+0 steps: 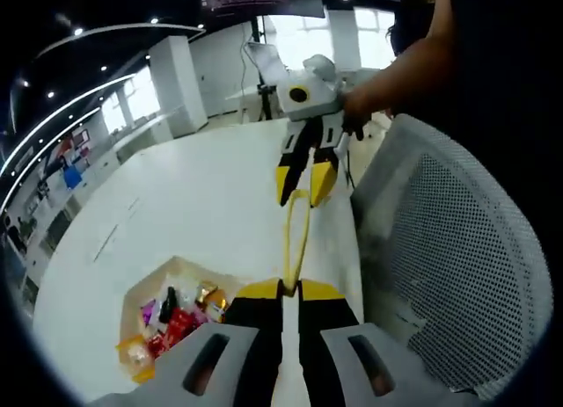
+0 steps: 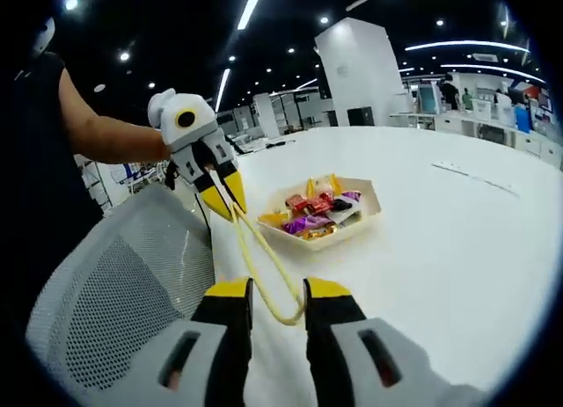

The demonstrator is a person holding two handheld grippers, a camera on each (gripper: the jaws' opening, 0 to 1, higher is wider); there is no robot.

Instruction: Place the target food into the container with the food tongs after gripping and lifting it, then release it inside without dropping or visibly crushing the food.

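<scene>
Yellow food tongs [image 1: 288, 236] stretch between my two grippers above the table edge. My left gripper [image 1: 290, 288] is shut on the tongs' narrow end, and it also shows at the upper left of the right gripper view [image 2: 227, 196]. The tongs' [image 2: 249, 258] rounded loop end sits between the jaws of my right gripper [image 2: 280, 288], which press on both sides of it. That right gripper [image 1: 302, 185] shows in the left gripper view too, held by a person's hand. A shallow cardboard tray [image 2: 374, 209] holds several wrapped snacks [image 2: 317, 215]; the same tray [image 1: 176, 268] lies low left.
The wide white table [image 2: 440, 249] spreads past the tray. A grey mesh chair back [image 1: 449, 275] stands right beside the table edge, close under the tongs, and shows again [image 2: 123, 284]. A person's bare forearm [image 2: 106, 134] reaches in. Desks and pillars stand far behind.
</scene>
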